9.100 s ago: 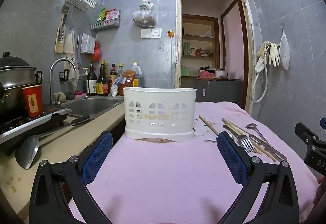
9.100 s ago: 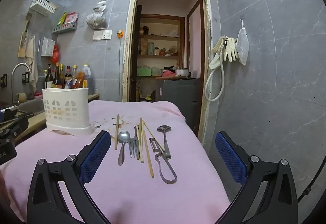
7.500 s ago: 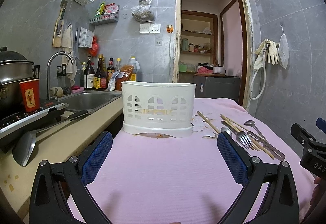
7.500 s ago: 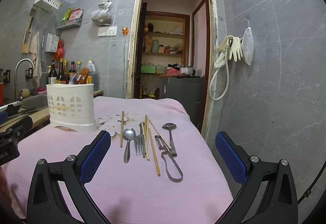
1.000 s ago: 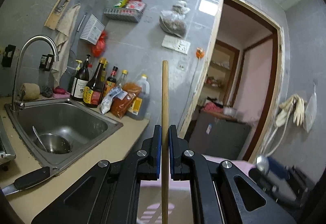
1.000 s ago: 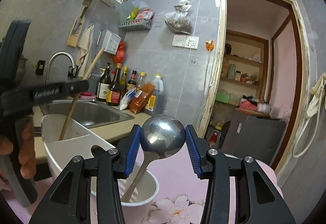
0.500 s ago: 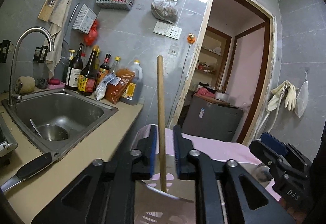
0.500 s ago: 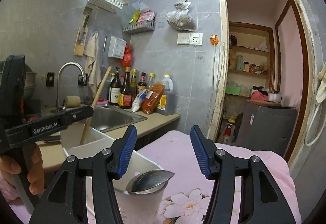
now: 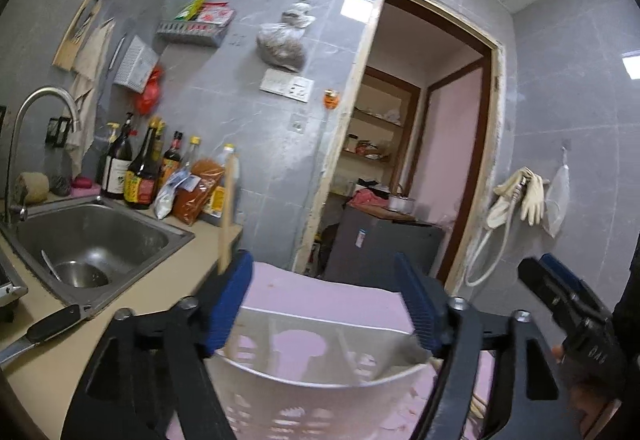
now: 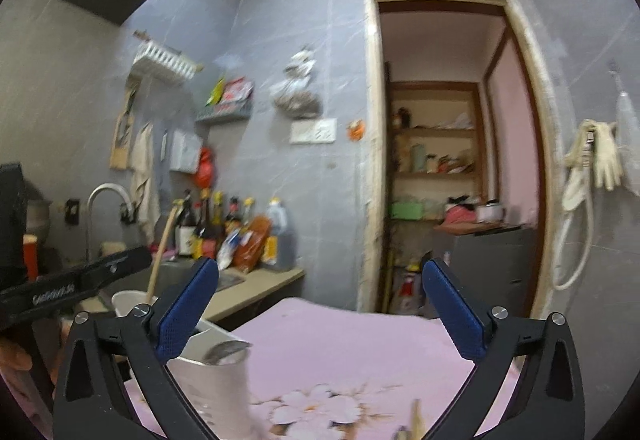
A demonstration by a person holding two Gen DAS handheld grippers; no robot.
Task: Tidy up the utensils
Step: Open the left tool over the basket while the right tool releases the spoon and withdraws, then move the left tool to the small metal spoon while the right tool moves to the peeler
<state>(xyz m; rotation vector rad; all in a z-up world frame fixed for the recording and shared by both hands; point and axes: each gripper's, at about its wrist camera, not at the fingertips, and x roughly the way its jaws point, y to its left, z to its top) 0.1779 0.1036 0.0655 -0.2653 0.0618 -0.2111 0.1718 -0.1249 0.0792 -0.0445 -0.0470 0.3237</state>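
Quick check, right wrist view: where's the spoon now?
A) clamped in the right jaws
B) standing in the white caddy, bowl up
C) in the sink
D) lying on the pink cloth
B: the spoon pokes bowl-up out of the white caddy, while the right gripper has just been opening and its jaws stand wide with nothing between them.

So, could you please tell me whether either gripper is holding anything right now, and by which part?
Nothing is held. Both sets of jaws have just been opening: the chopstick and spoon stand free in the white holder.
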